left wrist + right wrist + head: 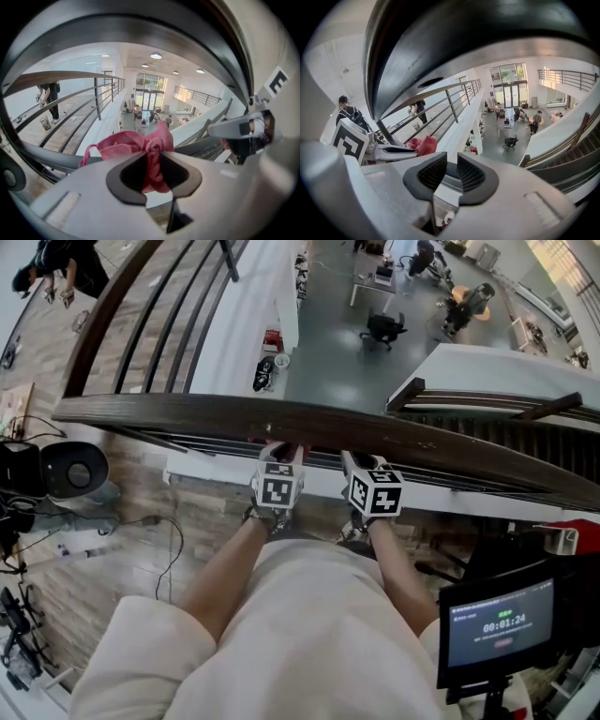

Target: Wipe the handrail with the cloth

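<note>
Left gripper (153, 161) is clamped on a bunched fold of soft, light cloth (123, 146) near the handrail (187, 414); right gripper (446, 169) is held narrowly open, empty.

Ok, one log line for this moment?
left gripper: shut on pink cloth | right gripper: open, empty | both by handrail

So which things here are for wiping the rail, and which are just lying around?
For the job:
- handrail
- pink cloth, clamped in the left gripper
- right gripper, open and empty

Just lying about:
- timer screen
- black round device on the floor
- black chair downstairs
</note>
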A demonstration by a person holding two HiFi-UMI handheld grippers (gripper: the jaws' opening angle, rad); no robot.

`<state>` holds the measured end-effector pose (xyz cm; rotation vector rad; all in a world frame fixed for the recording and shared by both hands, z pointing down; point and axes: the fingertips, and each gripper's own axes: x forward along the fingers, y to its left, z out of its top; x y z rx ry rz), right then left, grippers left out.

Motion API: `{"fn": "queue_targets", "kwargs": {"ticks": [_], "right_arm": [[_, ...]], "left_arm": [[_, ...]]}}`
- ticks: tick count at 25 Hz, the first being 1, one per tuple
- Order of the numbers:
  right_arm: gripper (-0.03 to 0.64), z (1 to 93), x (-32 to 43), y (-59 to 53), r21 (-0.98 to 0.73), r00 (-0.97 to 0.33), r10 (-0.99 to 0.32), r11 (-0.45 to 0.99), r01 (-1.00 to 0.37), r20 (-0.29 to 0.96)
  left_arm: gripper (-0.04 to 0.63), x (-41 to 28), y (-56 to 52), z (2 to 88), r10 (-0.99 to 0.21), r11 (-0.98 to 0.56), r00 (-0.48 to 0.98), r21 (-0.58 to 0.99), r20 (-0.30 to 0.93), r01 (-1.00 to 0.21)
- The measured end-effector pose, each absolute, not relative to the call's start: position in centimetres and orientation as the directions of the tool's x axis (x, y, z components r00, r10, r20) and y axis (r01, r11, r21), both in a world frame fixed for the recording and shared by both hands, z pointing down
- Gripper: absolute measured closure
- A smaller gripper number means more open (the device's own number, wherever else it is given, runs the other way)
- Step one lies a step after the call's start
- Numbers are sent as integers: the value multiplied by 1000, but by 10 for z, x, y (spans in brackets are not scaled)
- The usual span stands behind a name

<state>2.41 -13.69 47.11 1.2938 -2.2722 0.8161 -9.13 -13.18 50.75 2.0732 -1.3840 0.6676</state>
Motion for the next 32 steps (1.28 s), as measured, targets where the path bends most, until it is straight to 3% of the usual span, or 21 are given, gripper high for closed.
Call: {"fn": "queue_targets", "kwargs": {"ticks": [32], "right_arm": [[545, 462, 88, -146, -300, -523, -607, 435, -849, 599]], "left_arm": [[505, -22, -140, 494, -670, -298, 339, 178, 660, -938]]}}
